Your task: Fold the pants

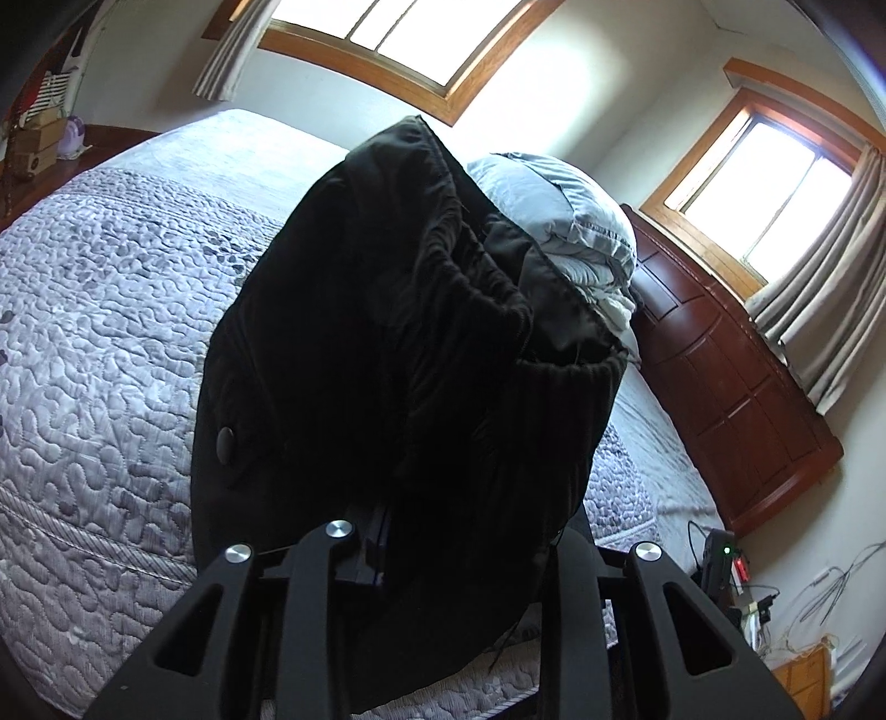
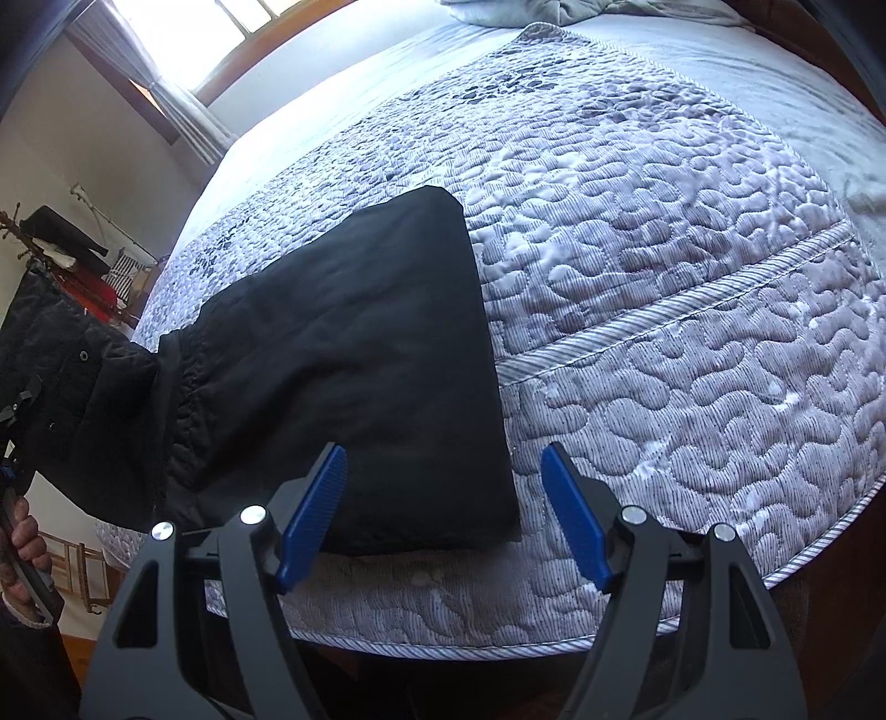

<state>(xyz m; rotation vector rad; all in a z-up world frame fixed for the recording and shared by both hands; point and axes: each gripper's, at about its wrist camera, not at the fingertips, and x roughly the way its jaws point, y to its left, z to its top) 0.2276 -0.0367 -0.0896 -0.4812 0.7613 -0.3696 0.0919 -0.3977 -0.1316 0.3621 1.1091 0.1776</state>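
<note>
- A sunlit bedroom: a quilted grey bedspread [image 2: 664, 288] covers the bed, wood-framed windows [image 1: 398, 33] glow behind it, and a dark wooden headboard [image 1: 736, 387] stands at the far end beside piled pillows [image 1: 559, 221].
- The black pants [image 2: 354, 365] lie partly on the bedspread near the bed's front edge. Their folded end rests flat on the quilt, and the waistband end is lifted off the bed toward your left.
- Your left gripper [image 1: 443, 531] is clamped on the bunched waistband [image 1: 470, 277]. Dark cloth fills the gap between its fingers and drapes over them, so the pads are almost hidden.
- In the right wrist view your left hand [image 2: 25, 545] shows at the picture's far left, below the lifted cloth.
- Your right gripper [image 2: 443, 509] hangs released, its blue pads [image 2: 313, 515] spread wide and holding nothing. It sits just above the folded end's near corner.
- The long axis of the pants runs from the folded end under your right gripper out and up to your left one.
- Judgement: the next fold likely turns on that line. Your left end must travel across toward the flat end, while your right gripper, the nearer to the resting cloth, is placed to pin it.
</note>
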